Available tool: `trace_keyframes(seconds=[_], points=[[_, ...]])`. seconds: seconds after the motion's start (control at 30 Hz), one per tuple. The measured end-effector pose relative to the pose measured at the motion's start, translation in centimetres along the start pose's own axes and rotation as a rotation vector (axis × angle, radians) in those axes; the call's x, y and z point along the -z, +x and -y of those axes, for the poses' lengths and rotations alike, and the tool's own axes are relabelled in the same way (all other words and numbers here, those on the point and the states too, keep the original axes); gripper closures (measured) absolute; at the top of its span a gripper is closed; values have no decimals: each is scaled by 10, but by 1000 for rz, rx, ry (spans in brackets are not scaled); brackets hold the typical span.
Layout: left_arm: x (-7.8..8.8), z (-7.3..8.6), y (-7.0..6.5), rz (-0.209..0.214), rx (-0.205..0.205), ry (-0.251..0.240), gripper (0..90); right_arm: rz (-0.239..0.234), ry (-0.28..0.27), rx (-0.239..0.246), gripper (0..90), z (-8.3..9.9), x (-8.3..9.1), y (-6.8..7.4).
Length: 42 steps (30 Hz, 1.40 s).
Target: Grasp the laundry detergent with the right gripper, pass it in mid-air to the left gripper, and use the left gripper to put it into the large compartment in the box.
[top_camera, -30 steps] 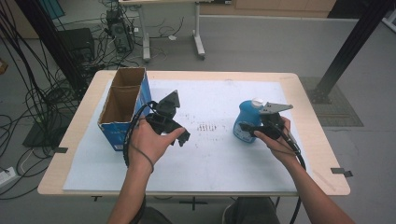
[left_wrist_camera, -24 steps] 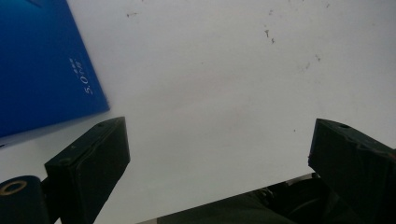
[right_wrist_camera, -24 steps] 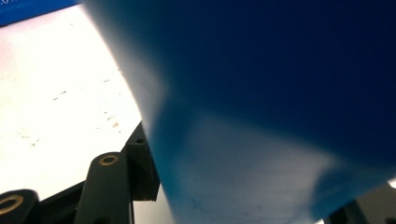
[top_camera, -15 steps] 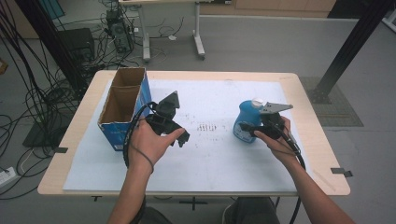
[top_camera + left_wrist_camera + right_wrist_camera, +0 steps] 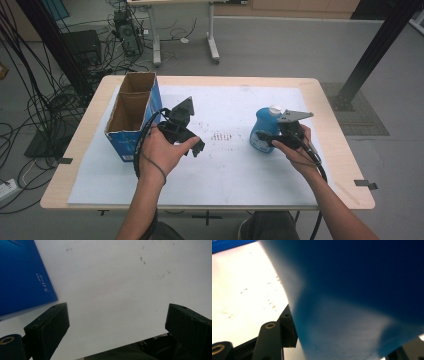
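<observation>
I have the right gripper (image 5: pixel 270 136) with its fingers clamped on the upright blue bottle (image 5: pixel 261 131) at the table's (image 5: pixel 330 150) right, the box (image 5: pixel 131 117) lying well left, nearer my left gripper (image 5: pixel 192 142), fingers wide and empty.

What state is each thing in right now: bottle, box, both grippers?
Blue bottle: upright on the white mat, cap on, clamped.
Cardboard box: upright, top open.
Right gripper: shut on the bottle.
Left gripper: jaws open, nothing between them.
</observation>
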<state>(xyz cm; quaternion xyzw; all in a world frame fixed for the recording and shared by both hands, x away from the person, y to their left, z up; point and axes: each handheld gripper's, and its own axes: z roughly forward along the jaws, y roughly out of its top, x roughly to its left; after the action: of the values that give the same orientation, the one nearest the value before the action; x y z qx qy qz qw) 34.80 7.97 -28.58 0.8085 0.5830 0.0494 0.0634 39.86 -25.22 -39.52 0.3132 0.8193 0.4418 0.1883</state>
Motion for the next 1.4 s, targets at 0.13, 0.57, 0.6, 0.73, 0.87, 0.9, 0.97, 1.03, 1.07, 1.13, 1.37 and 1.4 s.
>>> trace_keyframes(seconds=[0.13, 0.57, 0.6, 0.73, 0.87, 0.9, 0.97, 1.03, 1.07, 1.13, 1.37, 1.4], points=[[-1, 0, 0, 1, -5, 3, 58, -3, 0, -3, 413, 0, 0, 0], [2, 1, 0, -1, -2, -3, 58, -3, 6, 3, 412, 0, 0, -1], [2, 1, 0, -1, -2, -3, 57, -3, 6, 4, 412, 0, 0, -1], [1, 1, 0, -1, -3, 2, 58, -7, 7, 7, 413, 0, 0, -1], [1, 1, 1, -1, -3, 2, 58, -7, 6, 5, 413, 0, 0, -1], [1, 1, 0, -2, -1, 1, 58, -7, 6, 3, 414, 0, 0, -1], [1, 1, 0, -1, -2, -2, 57, -7, 7, 2, 414, 0, 0, -1], [2, 1, 1, -1, -3, -3, 57, -5, 6, 0, 415, 0, 0, -1], [2, 1, 1, -1, -5, -2, 58, -3, 8, 0, 416, 0, 0, -1], [2, 1, 1, -1, -5, -3, 57, -2, 8, -1, 417, 0, 0, 0], [1, 1, 2, 0, 2, -6, 58, -2, 8, -6, 426, -1, 0, 0], [1, 1, 2, 0, 2, -6, 58, -3, 9, -7, 428, -1, 0, 0]])
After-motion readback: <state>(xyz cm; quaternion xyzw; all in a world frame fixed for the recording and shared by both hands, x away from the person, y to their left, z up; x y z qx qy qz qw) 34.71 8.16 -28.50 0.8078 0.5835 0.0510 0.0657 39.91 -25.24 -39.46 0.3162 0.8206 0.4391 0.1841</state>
